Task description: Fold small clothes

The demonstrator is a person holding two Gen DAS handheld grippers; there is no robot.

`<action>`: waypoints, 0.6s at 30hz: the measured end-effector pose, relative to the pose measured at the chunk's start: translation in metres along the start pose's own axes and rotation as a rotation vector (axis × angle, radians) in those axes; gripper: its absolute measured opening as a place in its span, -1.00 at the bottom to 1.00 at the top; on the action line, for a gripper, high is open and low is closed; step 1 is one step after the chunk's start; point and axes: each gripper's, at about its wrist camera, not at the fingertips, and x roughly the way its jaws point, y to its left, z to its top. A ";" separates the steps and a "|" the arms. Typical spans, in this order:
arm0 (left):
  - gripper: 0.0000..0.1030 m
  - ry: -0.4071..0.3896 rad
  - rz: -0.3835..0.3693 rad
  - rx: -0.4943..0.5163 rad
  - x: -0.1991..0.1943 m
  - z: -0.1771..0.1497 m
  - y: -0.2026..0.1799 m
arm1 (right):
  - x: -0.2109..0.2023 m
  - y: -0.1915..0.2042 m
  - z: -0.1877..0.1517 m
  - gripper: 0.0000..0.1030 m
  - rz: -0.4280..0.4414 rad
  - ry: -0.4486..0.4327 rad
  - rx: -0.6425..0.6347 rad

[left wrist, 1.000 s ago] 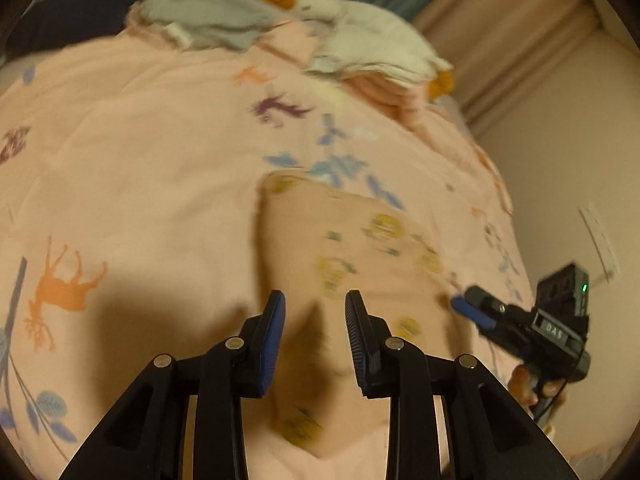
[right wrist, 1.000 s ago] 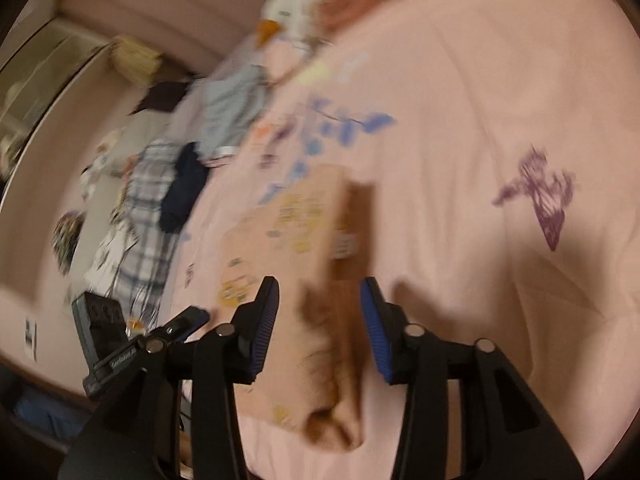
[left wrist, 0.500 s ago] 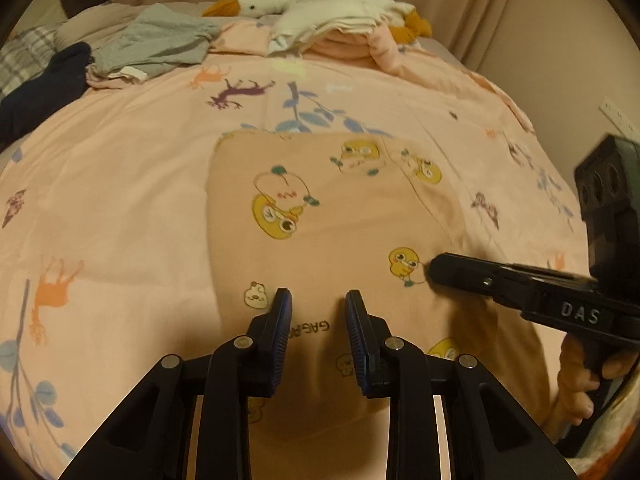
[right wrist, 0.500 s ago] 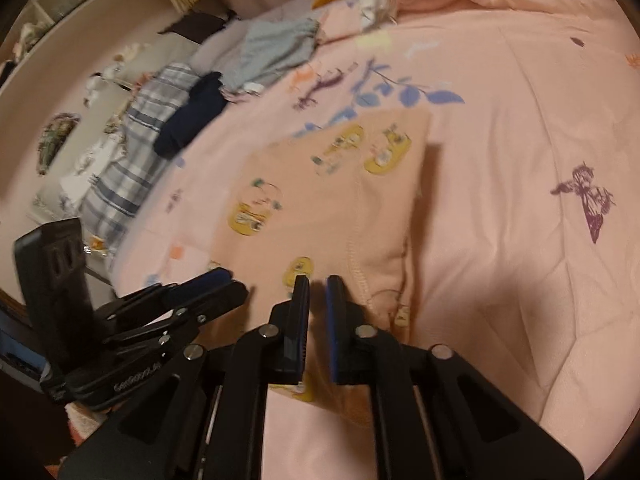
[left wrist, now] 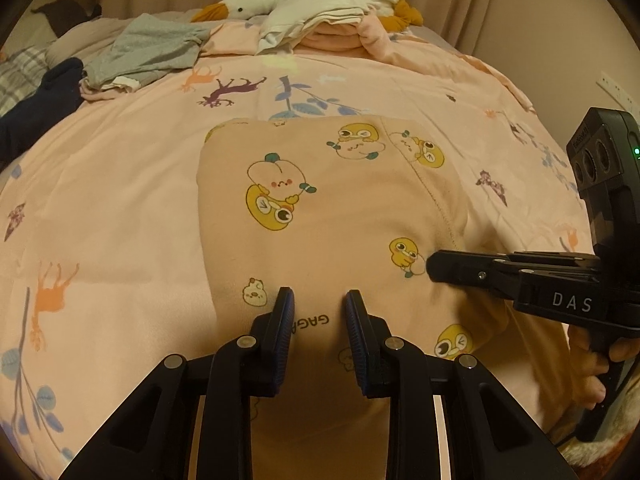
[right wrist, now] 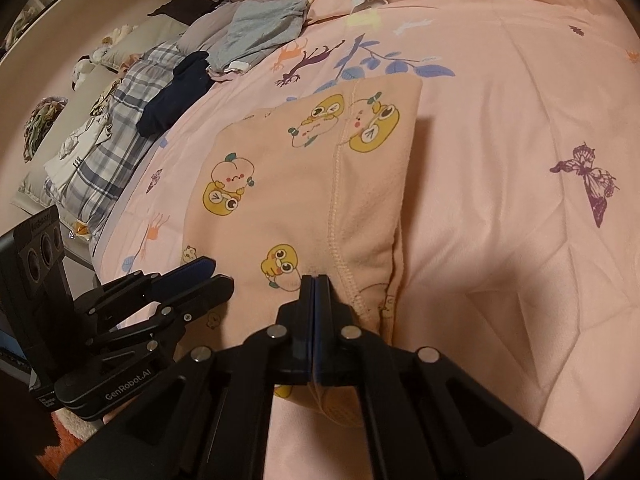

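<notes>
The left tool (left wrist: 318, 308) rests half-parted on the near hem of the peach duck-print garment (left wrist: 320, 216), its pads astride the cloth but not visibly pinching it. To its right, the right tool (right wrist: 315, 284) has just clenched fully, seemingly nipping the fabric beside the seam. The garment lies partly folded on the bed (right wrist: 500, 140); further folds and the grey clothes (left wrist: 148, 50) beyond remain.
</notes>
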 end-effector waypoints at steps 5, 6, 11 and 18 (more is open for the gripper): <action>-0.45 -0.001 0.013 0.001 0.000 0.000 -0.002 | 0.000 0.002 -0.002 -1.00 0.002 -0.002 -0.011; -0.45 -0.004 0.019 0.003 -0.001 -0.001 -0.004 | -0.001 0.001 -0.001 -1.00 0.007 -0.002 -0.007; -0.45 -0.007 0.053 0.031 -0.008 -0.008 -0.012 | -0.013 0.009 -0.009 -0.90 0.063 0.012 -0.040; -0.45 -0.026 0.102 0.073 -0.005 -0.016 -0.018 | 0.004 0.007 -0.022 -0.99 0.020 0.063 -0.110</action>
